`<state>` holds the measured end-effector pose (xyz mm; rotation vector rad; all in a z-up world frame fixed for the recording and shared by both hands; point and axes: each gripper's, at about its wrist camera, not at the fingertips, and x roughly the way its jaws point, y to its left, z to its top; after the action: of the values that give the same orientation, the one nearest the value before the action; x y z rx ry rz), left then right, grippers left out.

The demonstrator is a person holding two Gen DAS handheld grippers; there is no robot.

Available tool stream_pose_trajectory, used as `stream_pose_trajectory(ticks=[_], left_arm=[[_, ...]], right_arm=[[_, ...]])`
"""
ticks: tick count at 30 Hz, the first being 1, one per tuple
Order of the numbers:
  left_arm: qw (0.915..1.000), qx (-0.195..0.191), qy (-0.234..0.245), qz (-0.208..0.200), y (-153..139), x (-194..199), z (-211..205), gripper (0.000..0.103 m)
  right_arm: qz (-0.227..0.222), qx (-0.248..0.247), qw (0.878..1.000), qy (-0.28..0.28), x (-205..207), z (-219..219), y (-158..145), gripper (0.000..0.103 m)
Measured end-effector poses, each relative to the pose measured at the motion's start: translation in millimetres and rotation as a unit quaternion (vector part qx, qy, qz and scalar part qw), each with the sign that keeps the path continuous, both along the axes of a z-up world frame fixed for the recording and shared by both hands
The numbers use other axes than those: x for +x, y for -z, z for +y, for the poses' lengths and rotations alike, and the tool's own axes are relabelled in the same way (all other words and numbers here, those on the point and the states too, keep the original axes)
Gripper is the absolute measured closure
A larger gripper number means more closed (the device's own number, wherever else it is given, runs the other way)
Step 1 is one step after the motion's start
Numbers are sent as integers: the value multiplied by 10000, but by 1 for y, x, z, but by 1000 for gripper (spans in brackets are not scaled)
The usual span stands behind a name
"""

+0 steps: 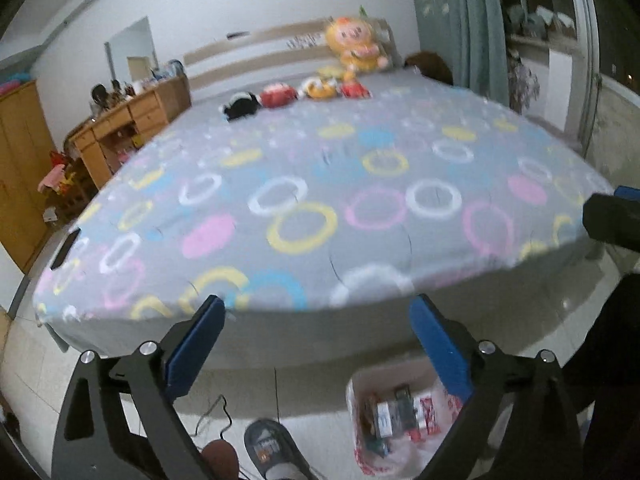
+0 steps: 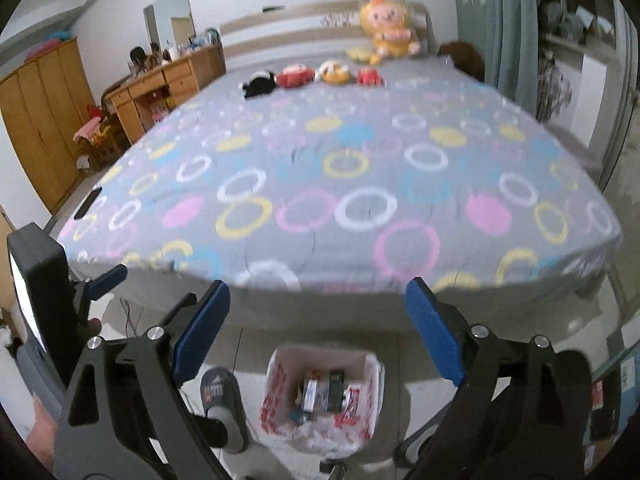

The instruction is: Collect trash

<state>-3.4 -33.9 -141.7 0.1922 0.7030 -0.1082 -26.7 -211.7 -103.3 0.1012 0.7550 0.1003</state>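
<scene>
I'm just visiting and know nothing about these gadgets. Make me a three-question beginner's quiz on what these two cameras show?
1. True or false: the right gripper holds a piece of trash.
2. Where does the lined trash bin stand: on the bed or on the floor at its foot?
3. How many small plush toys lie in a row below the big yellow doll?

Key: 1 false, both it and the left gripper are open and empty; 2 floor; 3 four.

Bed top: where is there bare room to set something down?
The bed is bare from its near edge up to the row of plush toys by the headboard. A dark flat object sits at the left edge.
</scene>
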Motion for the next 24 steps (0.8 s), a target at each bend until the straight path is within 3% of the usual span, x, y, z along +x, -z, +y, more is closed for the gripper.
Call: stream_pose_trajectory(ticks=[10,15,24], left_arm=[[9972,-405,-294,-548,-69,8,19,8],[9959,-413,-335,-728,-78,6,21,8],[9956,-510,-383,-681,-77,5,24,8]], right_arm=[[-987,-377,9943,115,-10,12,-58,7],[-1167,-438,9920,188,-11,13,-64,7],[-1163,-419,9921,200,-12,13,-61,7]])
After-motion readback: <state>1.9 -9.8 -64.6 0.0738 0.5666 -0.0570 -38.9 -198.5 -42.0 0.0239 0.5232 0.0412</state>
